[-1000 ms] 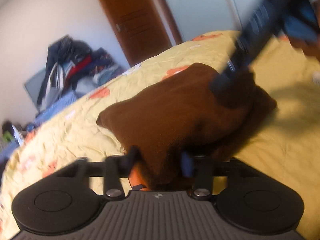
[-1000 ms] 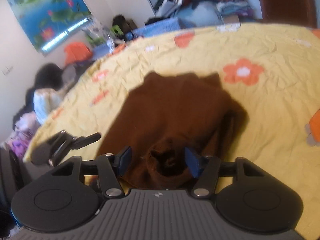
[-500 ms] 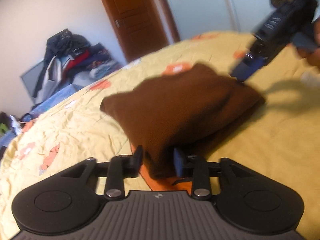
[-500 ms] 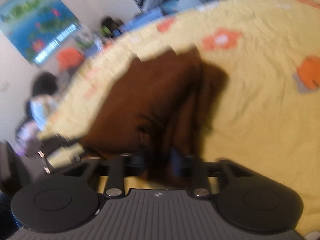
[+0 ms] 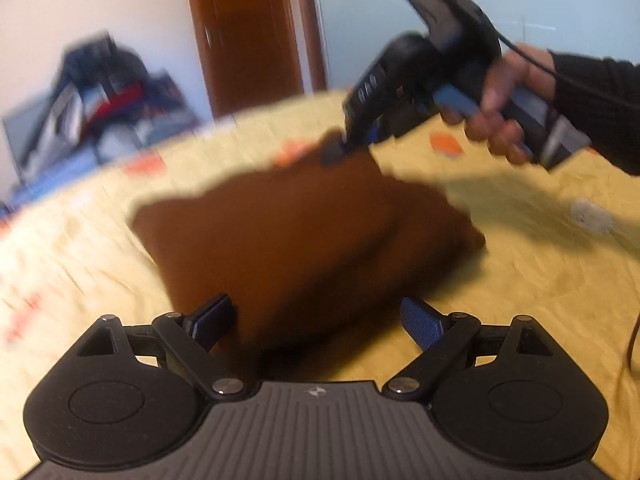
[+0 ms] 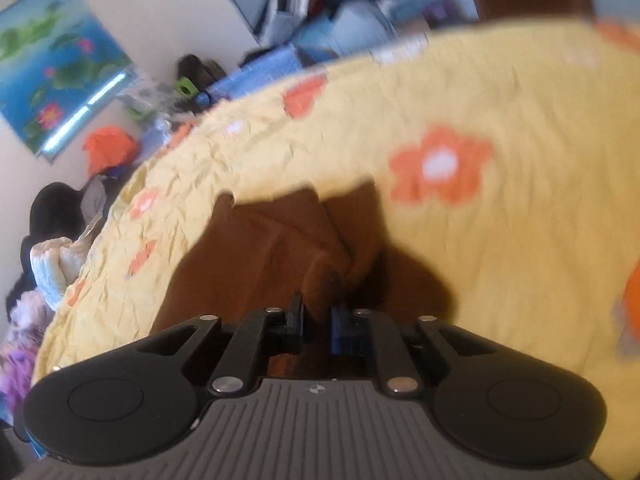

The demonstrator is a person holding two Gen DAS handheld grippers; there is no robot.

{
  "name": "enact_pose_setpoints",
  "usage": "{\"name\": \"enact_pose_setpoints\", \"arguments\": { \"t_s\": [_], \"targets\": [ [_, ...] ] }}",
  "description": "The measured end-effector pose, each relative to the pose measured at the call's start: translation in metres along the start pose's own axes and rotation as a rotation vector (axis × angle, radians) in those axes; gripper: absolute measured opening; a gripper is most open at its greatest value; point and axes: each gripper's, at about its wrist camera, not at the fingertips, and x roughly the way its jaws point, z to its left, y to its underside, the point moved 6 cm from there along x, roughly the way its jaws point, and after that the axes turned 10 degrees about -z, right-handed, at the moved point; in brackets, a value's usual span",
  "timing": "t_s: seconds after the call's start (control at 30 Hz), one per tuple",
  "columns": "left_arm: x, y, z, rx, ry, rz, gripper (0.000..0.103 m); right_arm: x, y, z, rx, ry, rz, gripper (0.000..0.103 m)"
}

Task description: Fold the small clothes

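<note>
- Pinching a raised ridge of the brown garment (image 6: 280, 248), the right gripper (image 6: 316, 326) has its jaws drawn nearly together, with a fold of cloth caught between the pads; half a second ago those jaws stood wider around the same bunch.
- Left gripper (image 5: 316, 320): jaws are opening and now stand wide. The near corner of the garment lies between them, just ahead of the left finger (image 5: 212, 318), but neither pad presses on it. A second ago this gripper was clamped on that corner.
- Judgement: the grip has passed from the left tool to the right. The left has let go of its edge; the right has taken a new hold at the far corner, as the left wrist view shows, where its fingertips meet the cloth's upper edge.
- The garment rests on the yellow flowered bedspread (image 5: 520, 264), already doubled into a thick, roughly square pad with several layers visible at its right edge.
- The person's hand (image 5: 500, 120) grips the right tool's handle, sleeve dark.
- Judgement: the fold is well advanced; the right-hand pinch suggests one more turn or a tidy-up pull is in hand.
- Risk: a single-corner hold may drag the layers apart. Both views are motion-blurred, so finer detail cannot be confirmed.
</note>
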Motion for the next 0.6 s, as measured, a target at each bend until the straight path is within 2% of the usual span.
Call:
{"name": "enact_pose_setpoints", "arguments": {
  "t_s": [0.07, 0.1, 0.13, 0.17, 0.2, 0.23, 0.27, 0.3, 0.4, 0.47, 0.57, 0.6],
  "targets": [
    [0.007, 0.008, -0.004, 0.018, -0.026, -0.004, 0.092, 0.011, 0.001, -0.026, 0.027, 0.082, 0.023, 0.014],
    [0.007, 0.009, -0.006, 0.029, -0.037, -0.006, 0.092, 0.017, 0.008, -0.036, 0.037, 0.093, 0.051, 0.014],
    [0.003, 0.008, -0.006, 0.019, -0.036, -0.013, 0.092, 0.014, 0.011, -0.038, 0.044, 0.073, 0.033, 0.015],
    [-0.005, 0.004, -0.003, -0.007, -0.026, -0.032, 0.092, 0.008, 0.012, -0.036, 0.054, 0.069, 0.014, 0.02],
    [-0.017, 0.001, 0.001, -0.044, -0.02, -0.061, 0.092, -0.001, 0.011, -0.035, 0.076, 0.071, -0.006, 0.039],
    [-0.029, -0.002, 0.008, -0.082, -0.029, -0.089, 0.093, -0.012, 0.011, -0.033, 0.096, 0.072, -0.03, 0.049],
    [-0.038, -0.004, 0.017, -0.118, -0.047, -0.109, 0.093, -0.027, 0.011, -0.029, 0.108, 0.06, -0.064, 0.064],
    [-0.046, -0.003, 0.025, -0.144, -0.071, -0.115, 0.093, -0.042, 0.012, -0.025, 0.123, 0.034, -0.097, 0.07],
    [-0.049, 0.005, 0.04, -0.138, -0.143, -0.083, 0.092, -0.067, 0.026, -0.01, 0.167, -0.094, -0.068, 0.07],
    [-0.039, 0.012, 0.043, -0.097, -0.18, -0.032, 0.092, -0.075, 0.035, 0.007, 0.123, -0.131, -0.041, 0.068],
    [-0.021, 0.019, 0.035, -0.038, -0.188, 0.016, 0.087, -0.064, 0.049, 0.031, 0.032, -0.134, 0.031, 0.054],
    [-0.015, 0.021, 0.032, -0.014, -0.201, 0.031, 0.079, -0.056, 0.055, 0.035, -0.004, -0.119, 0.063, 0.043]
  ]
}}
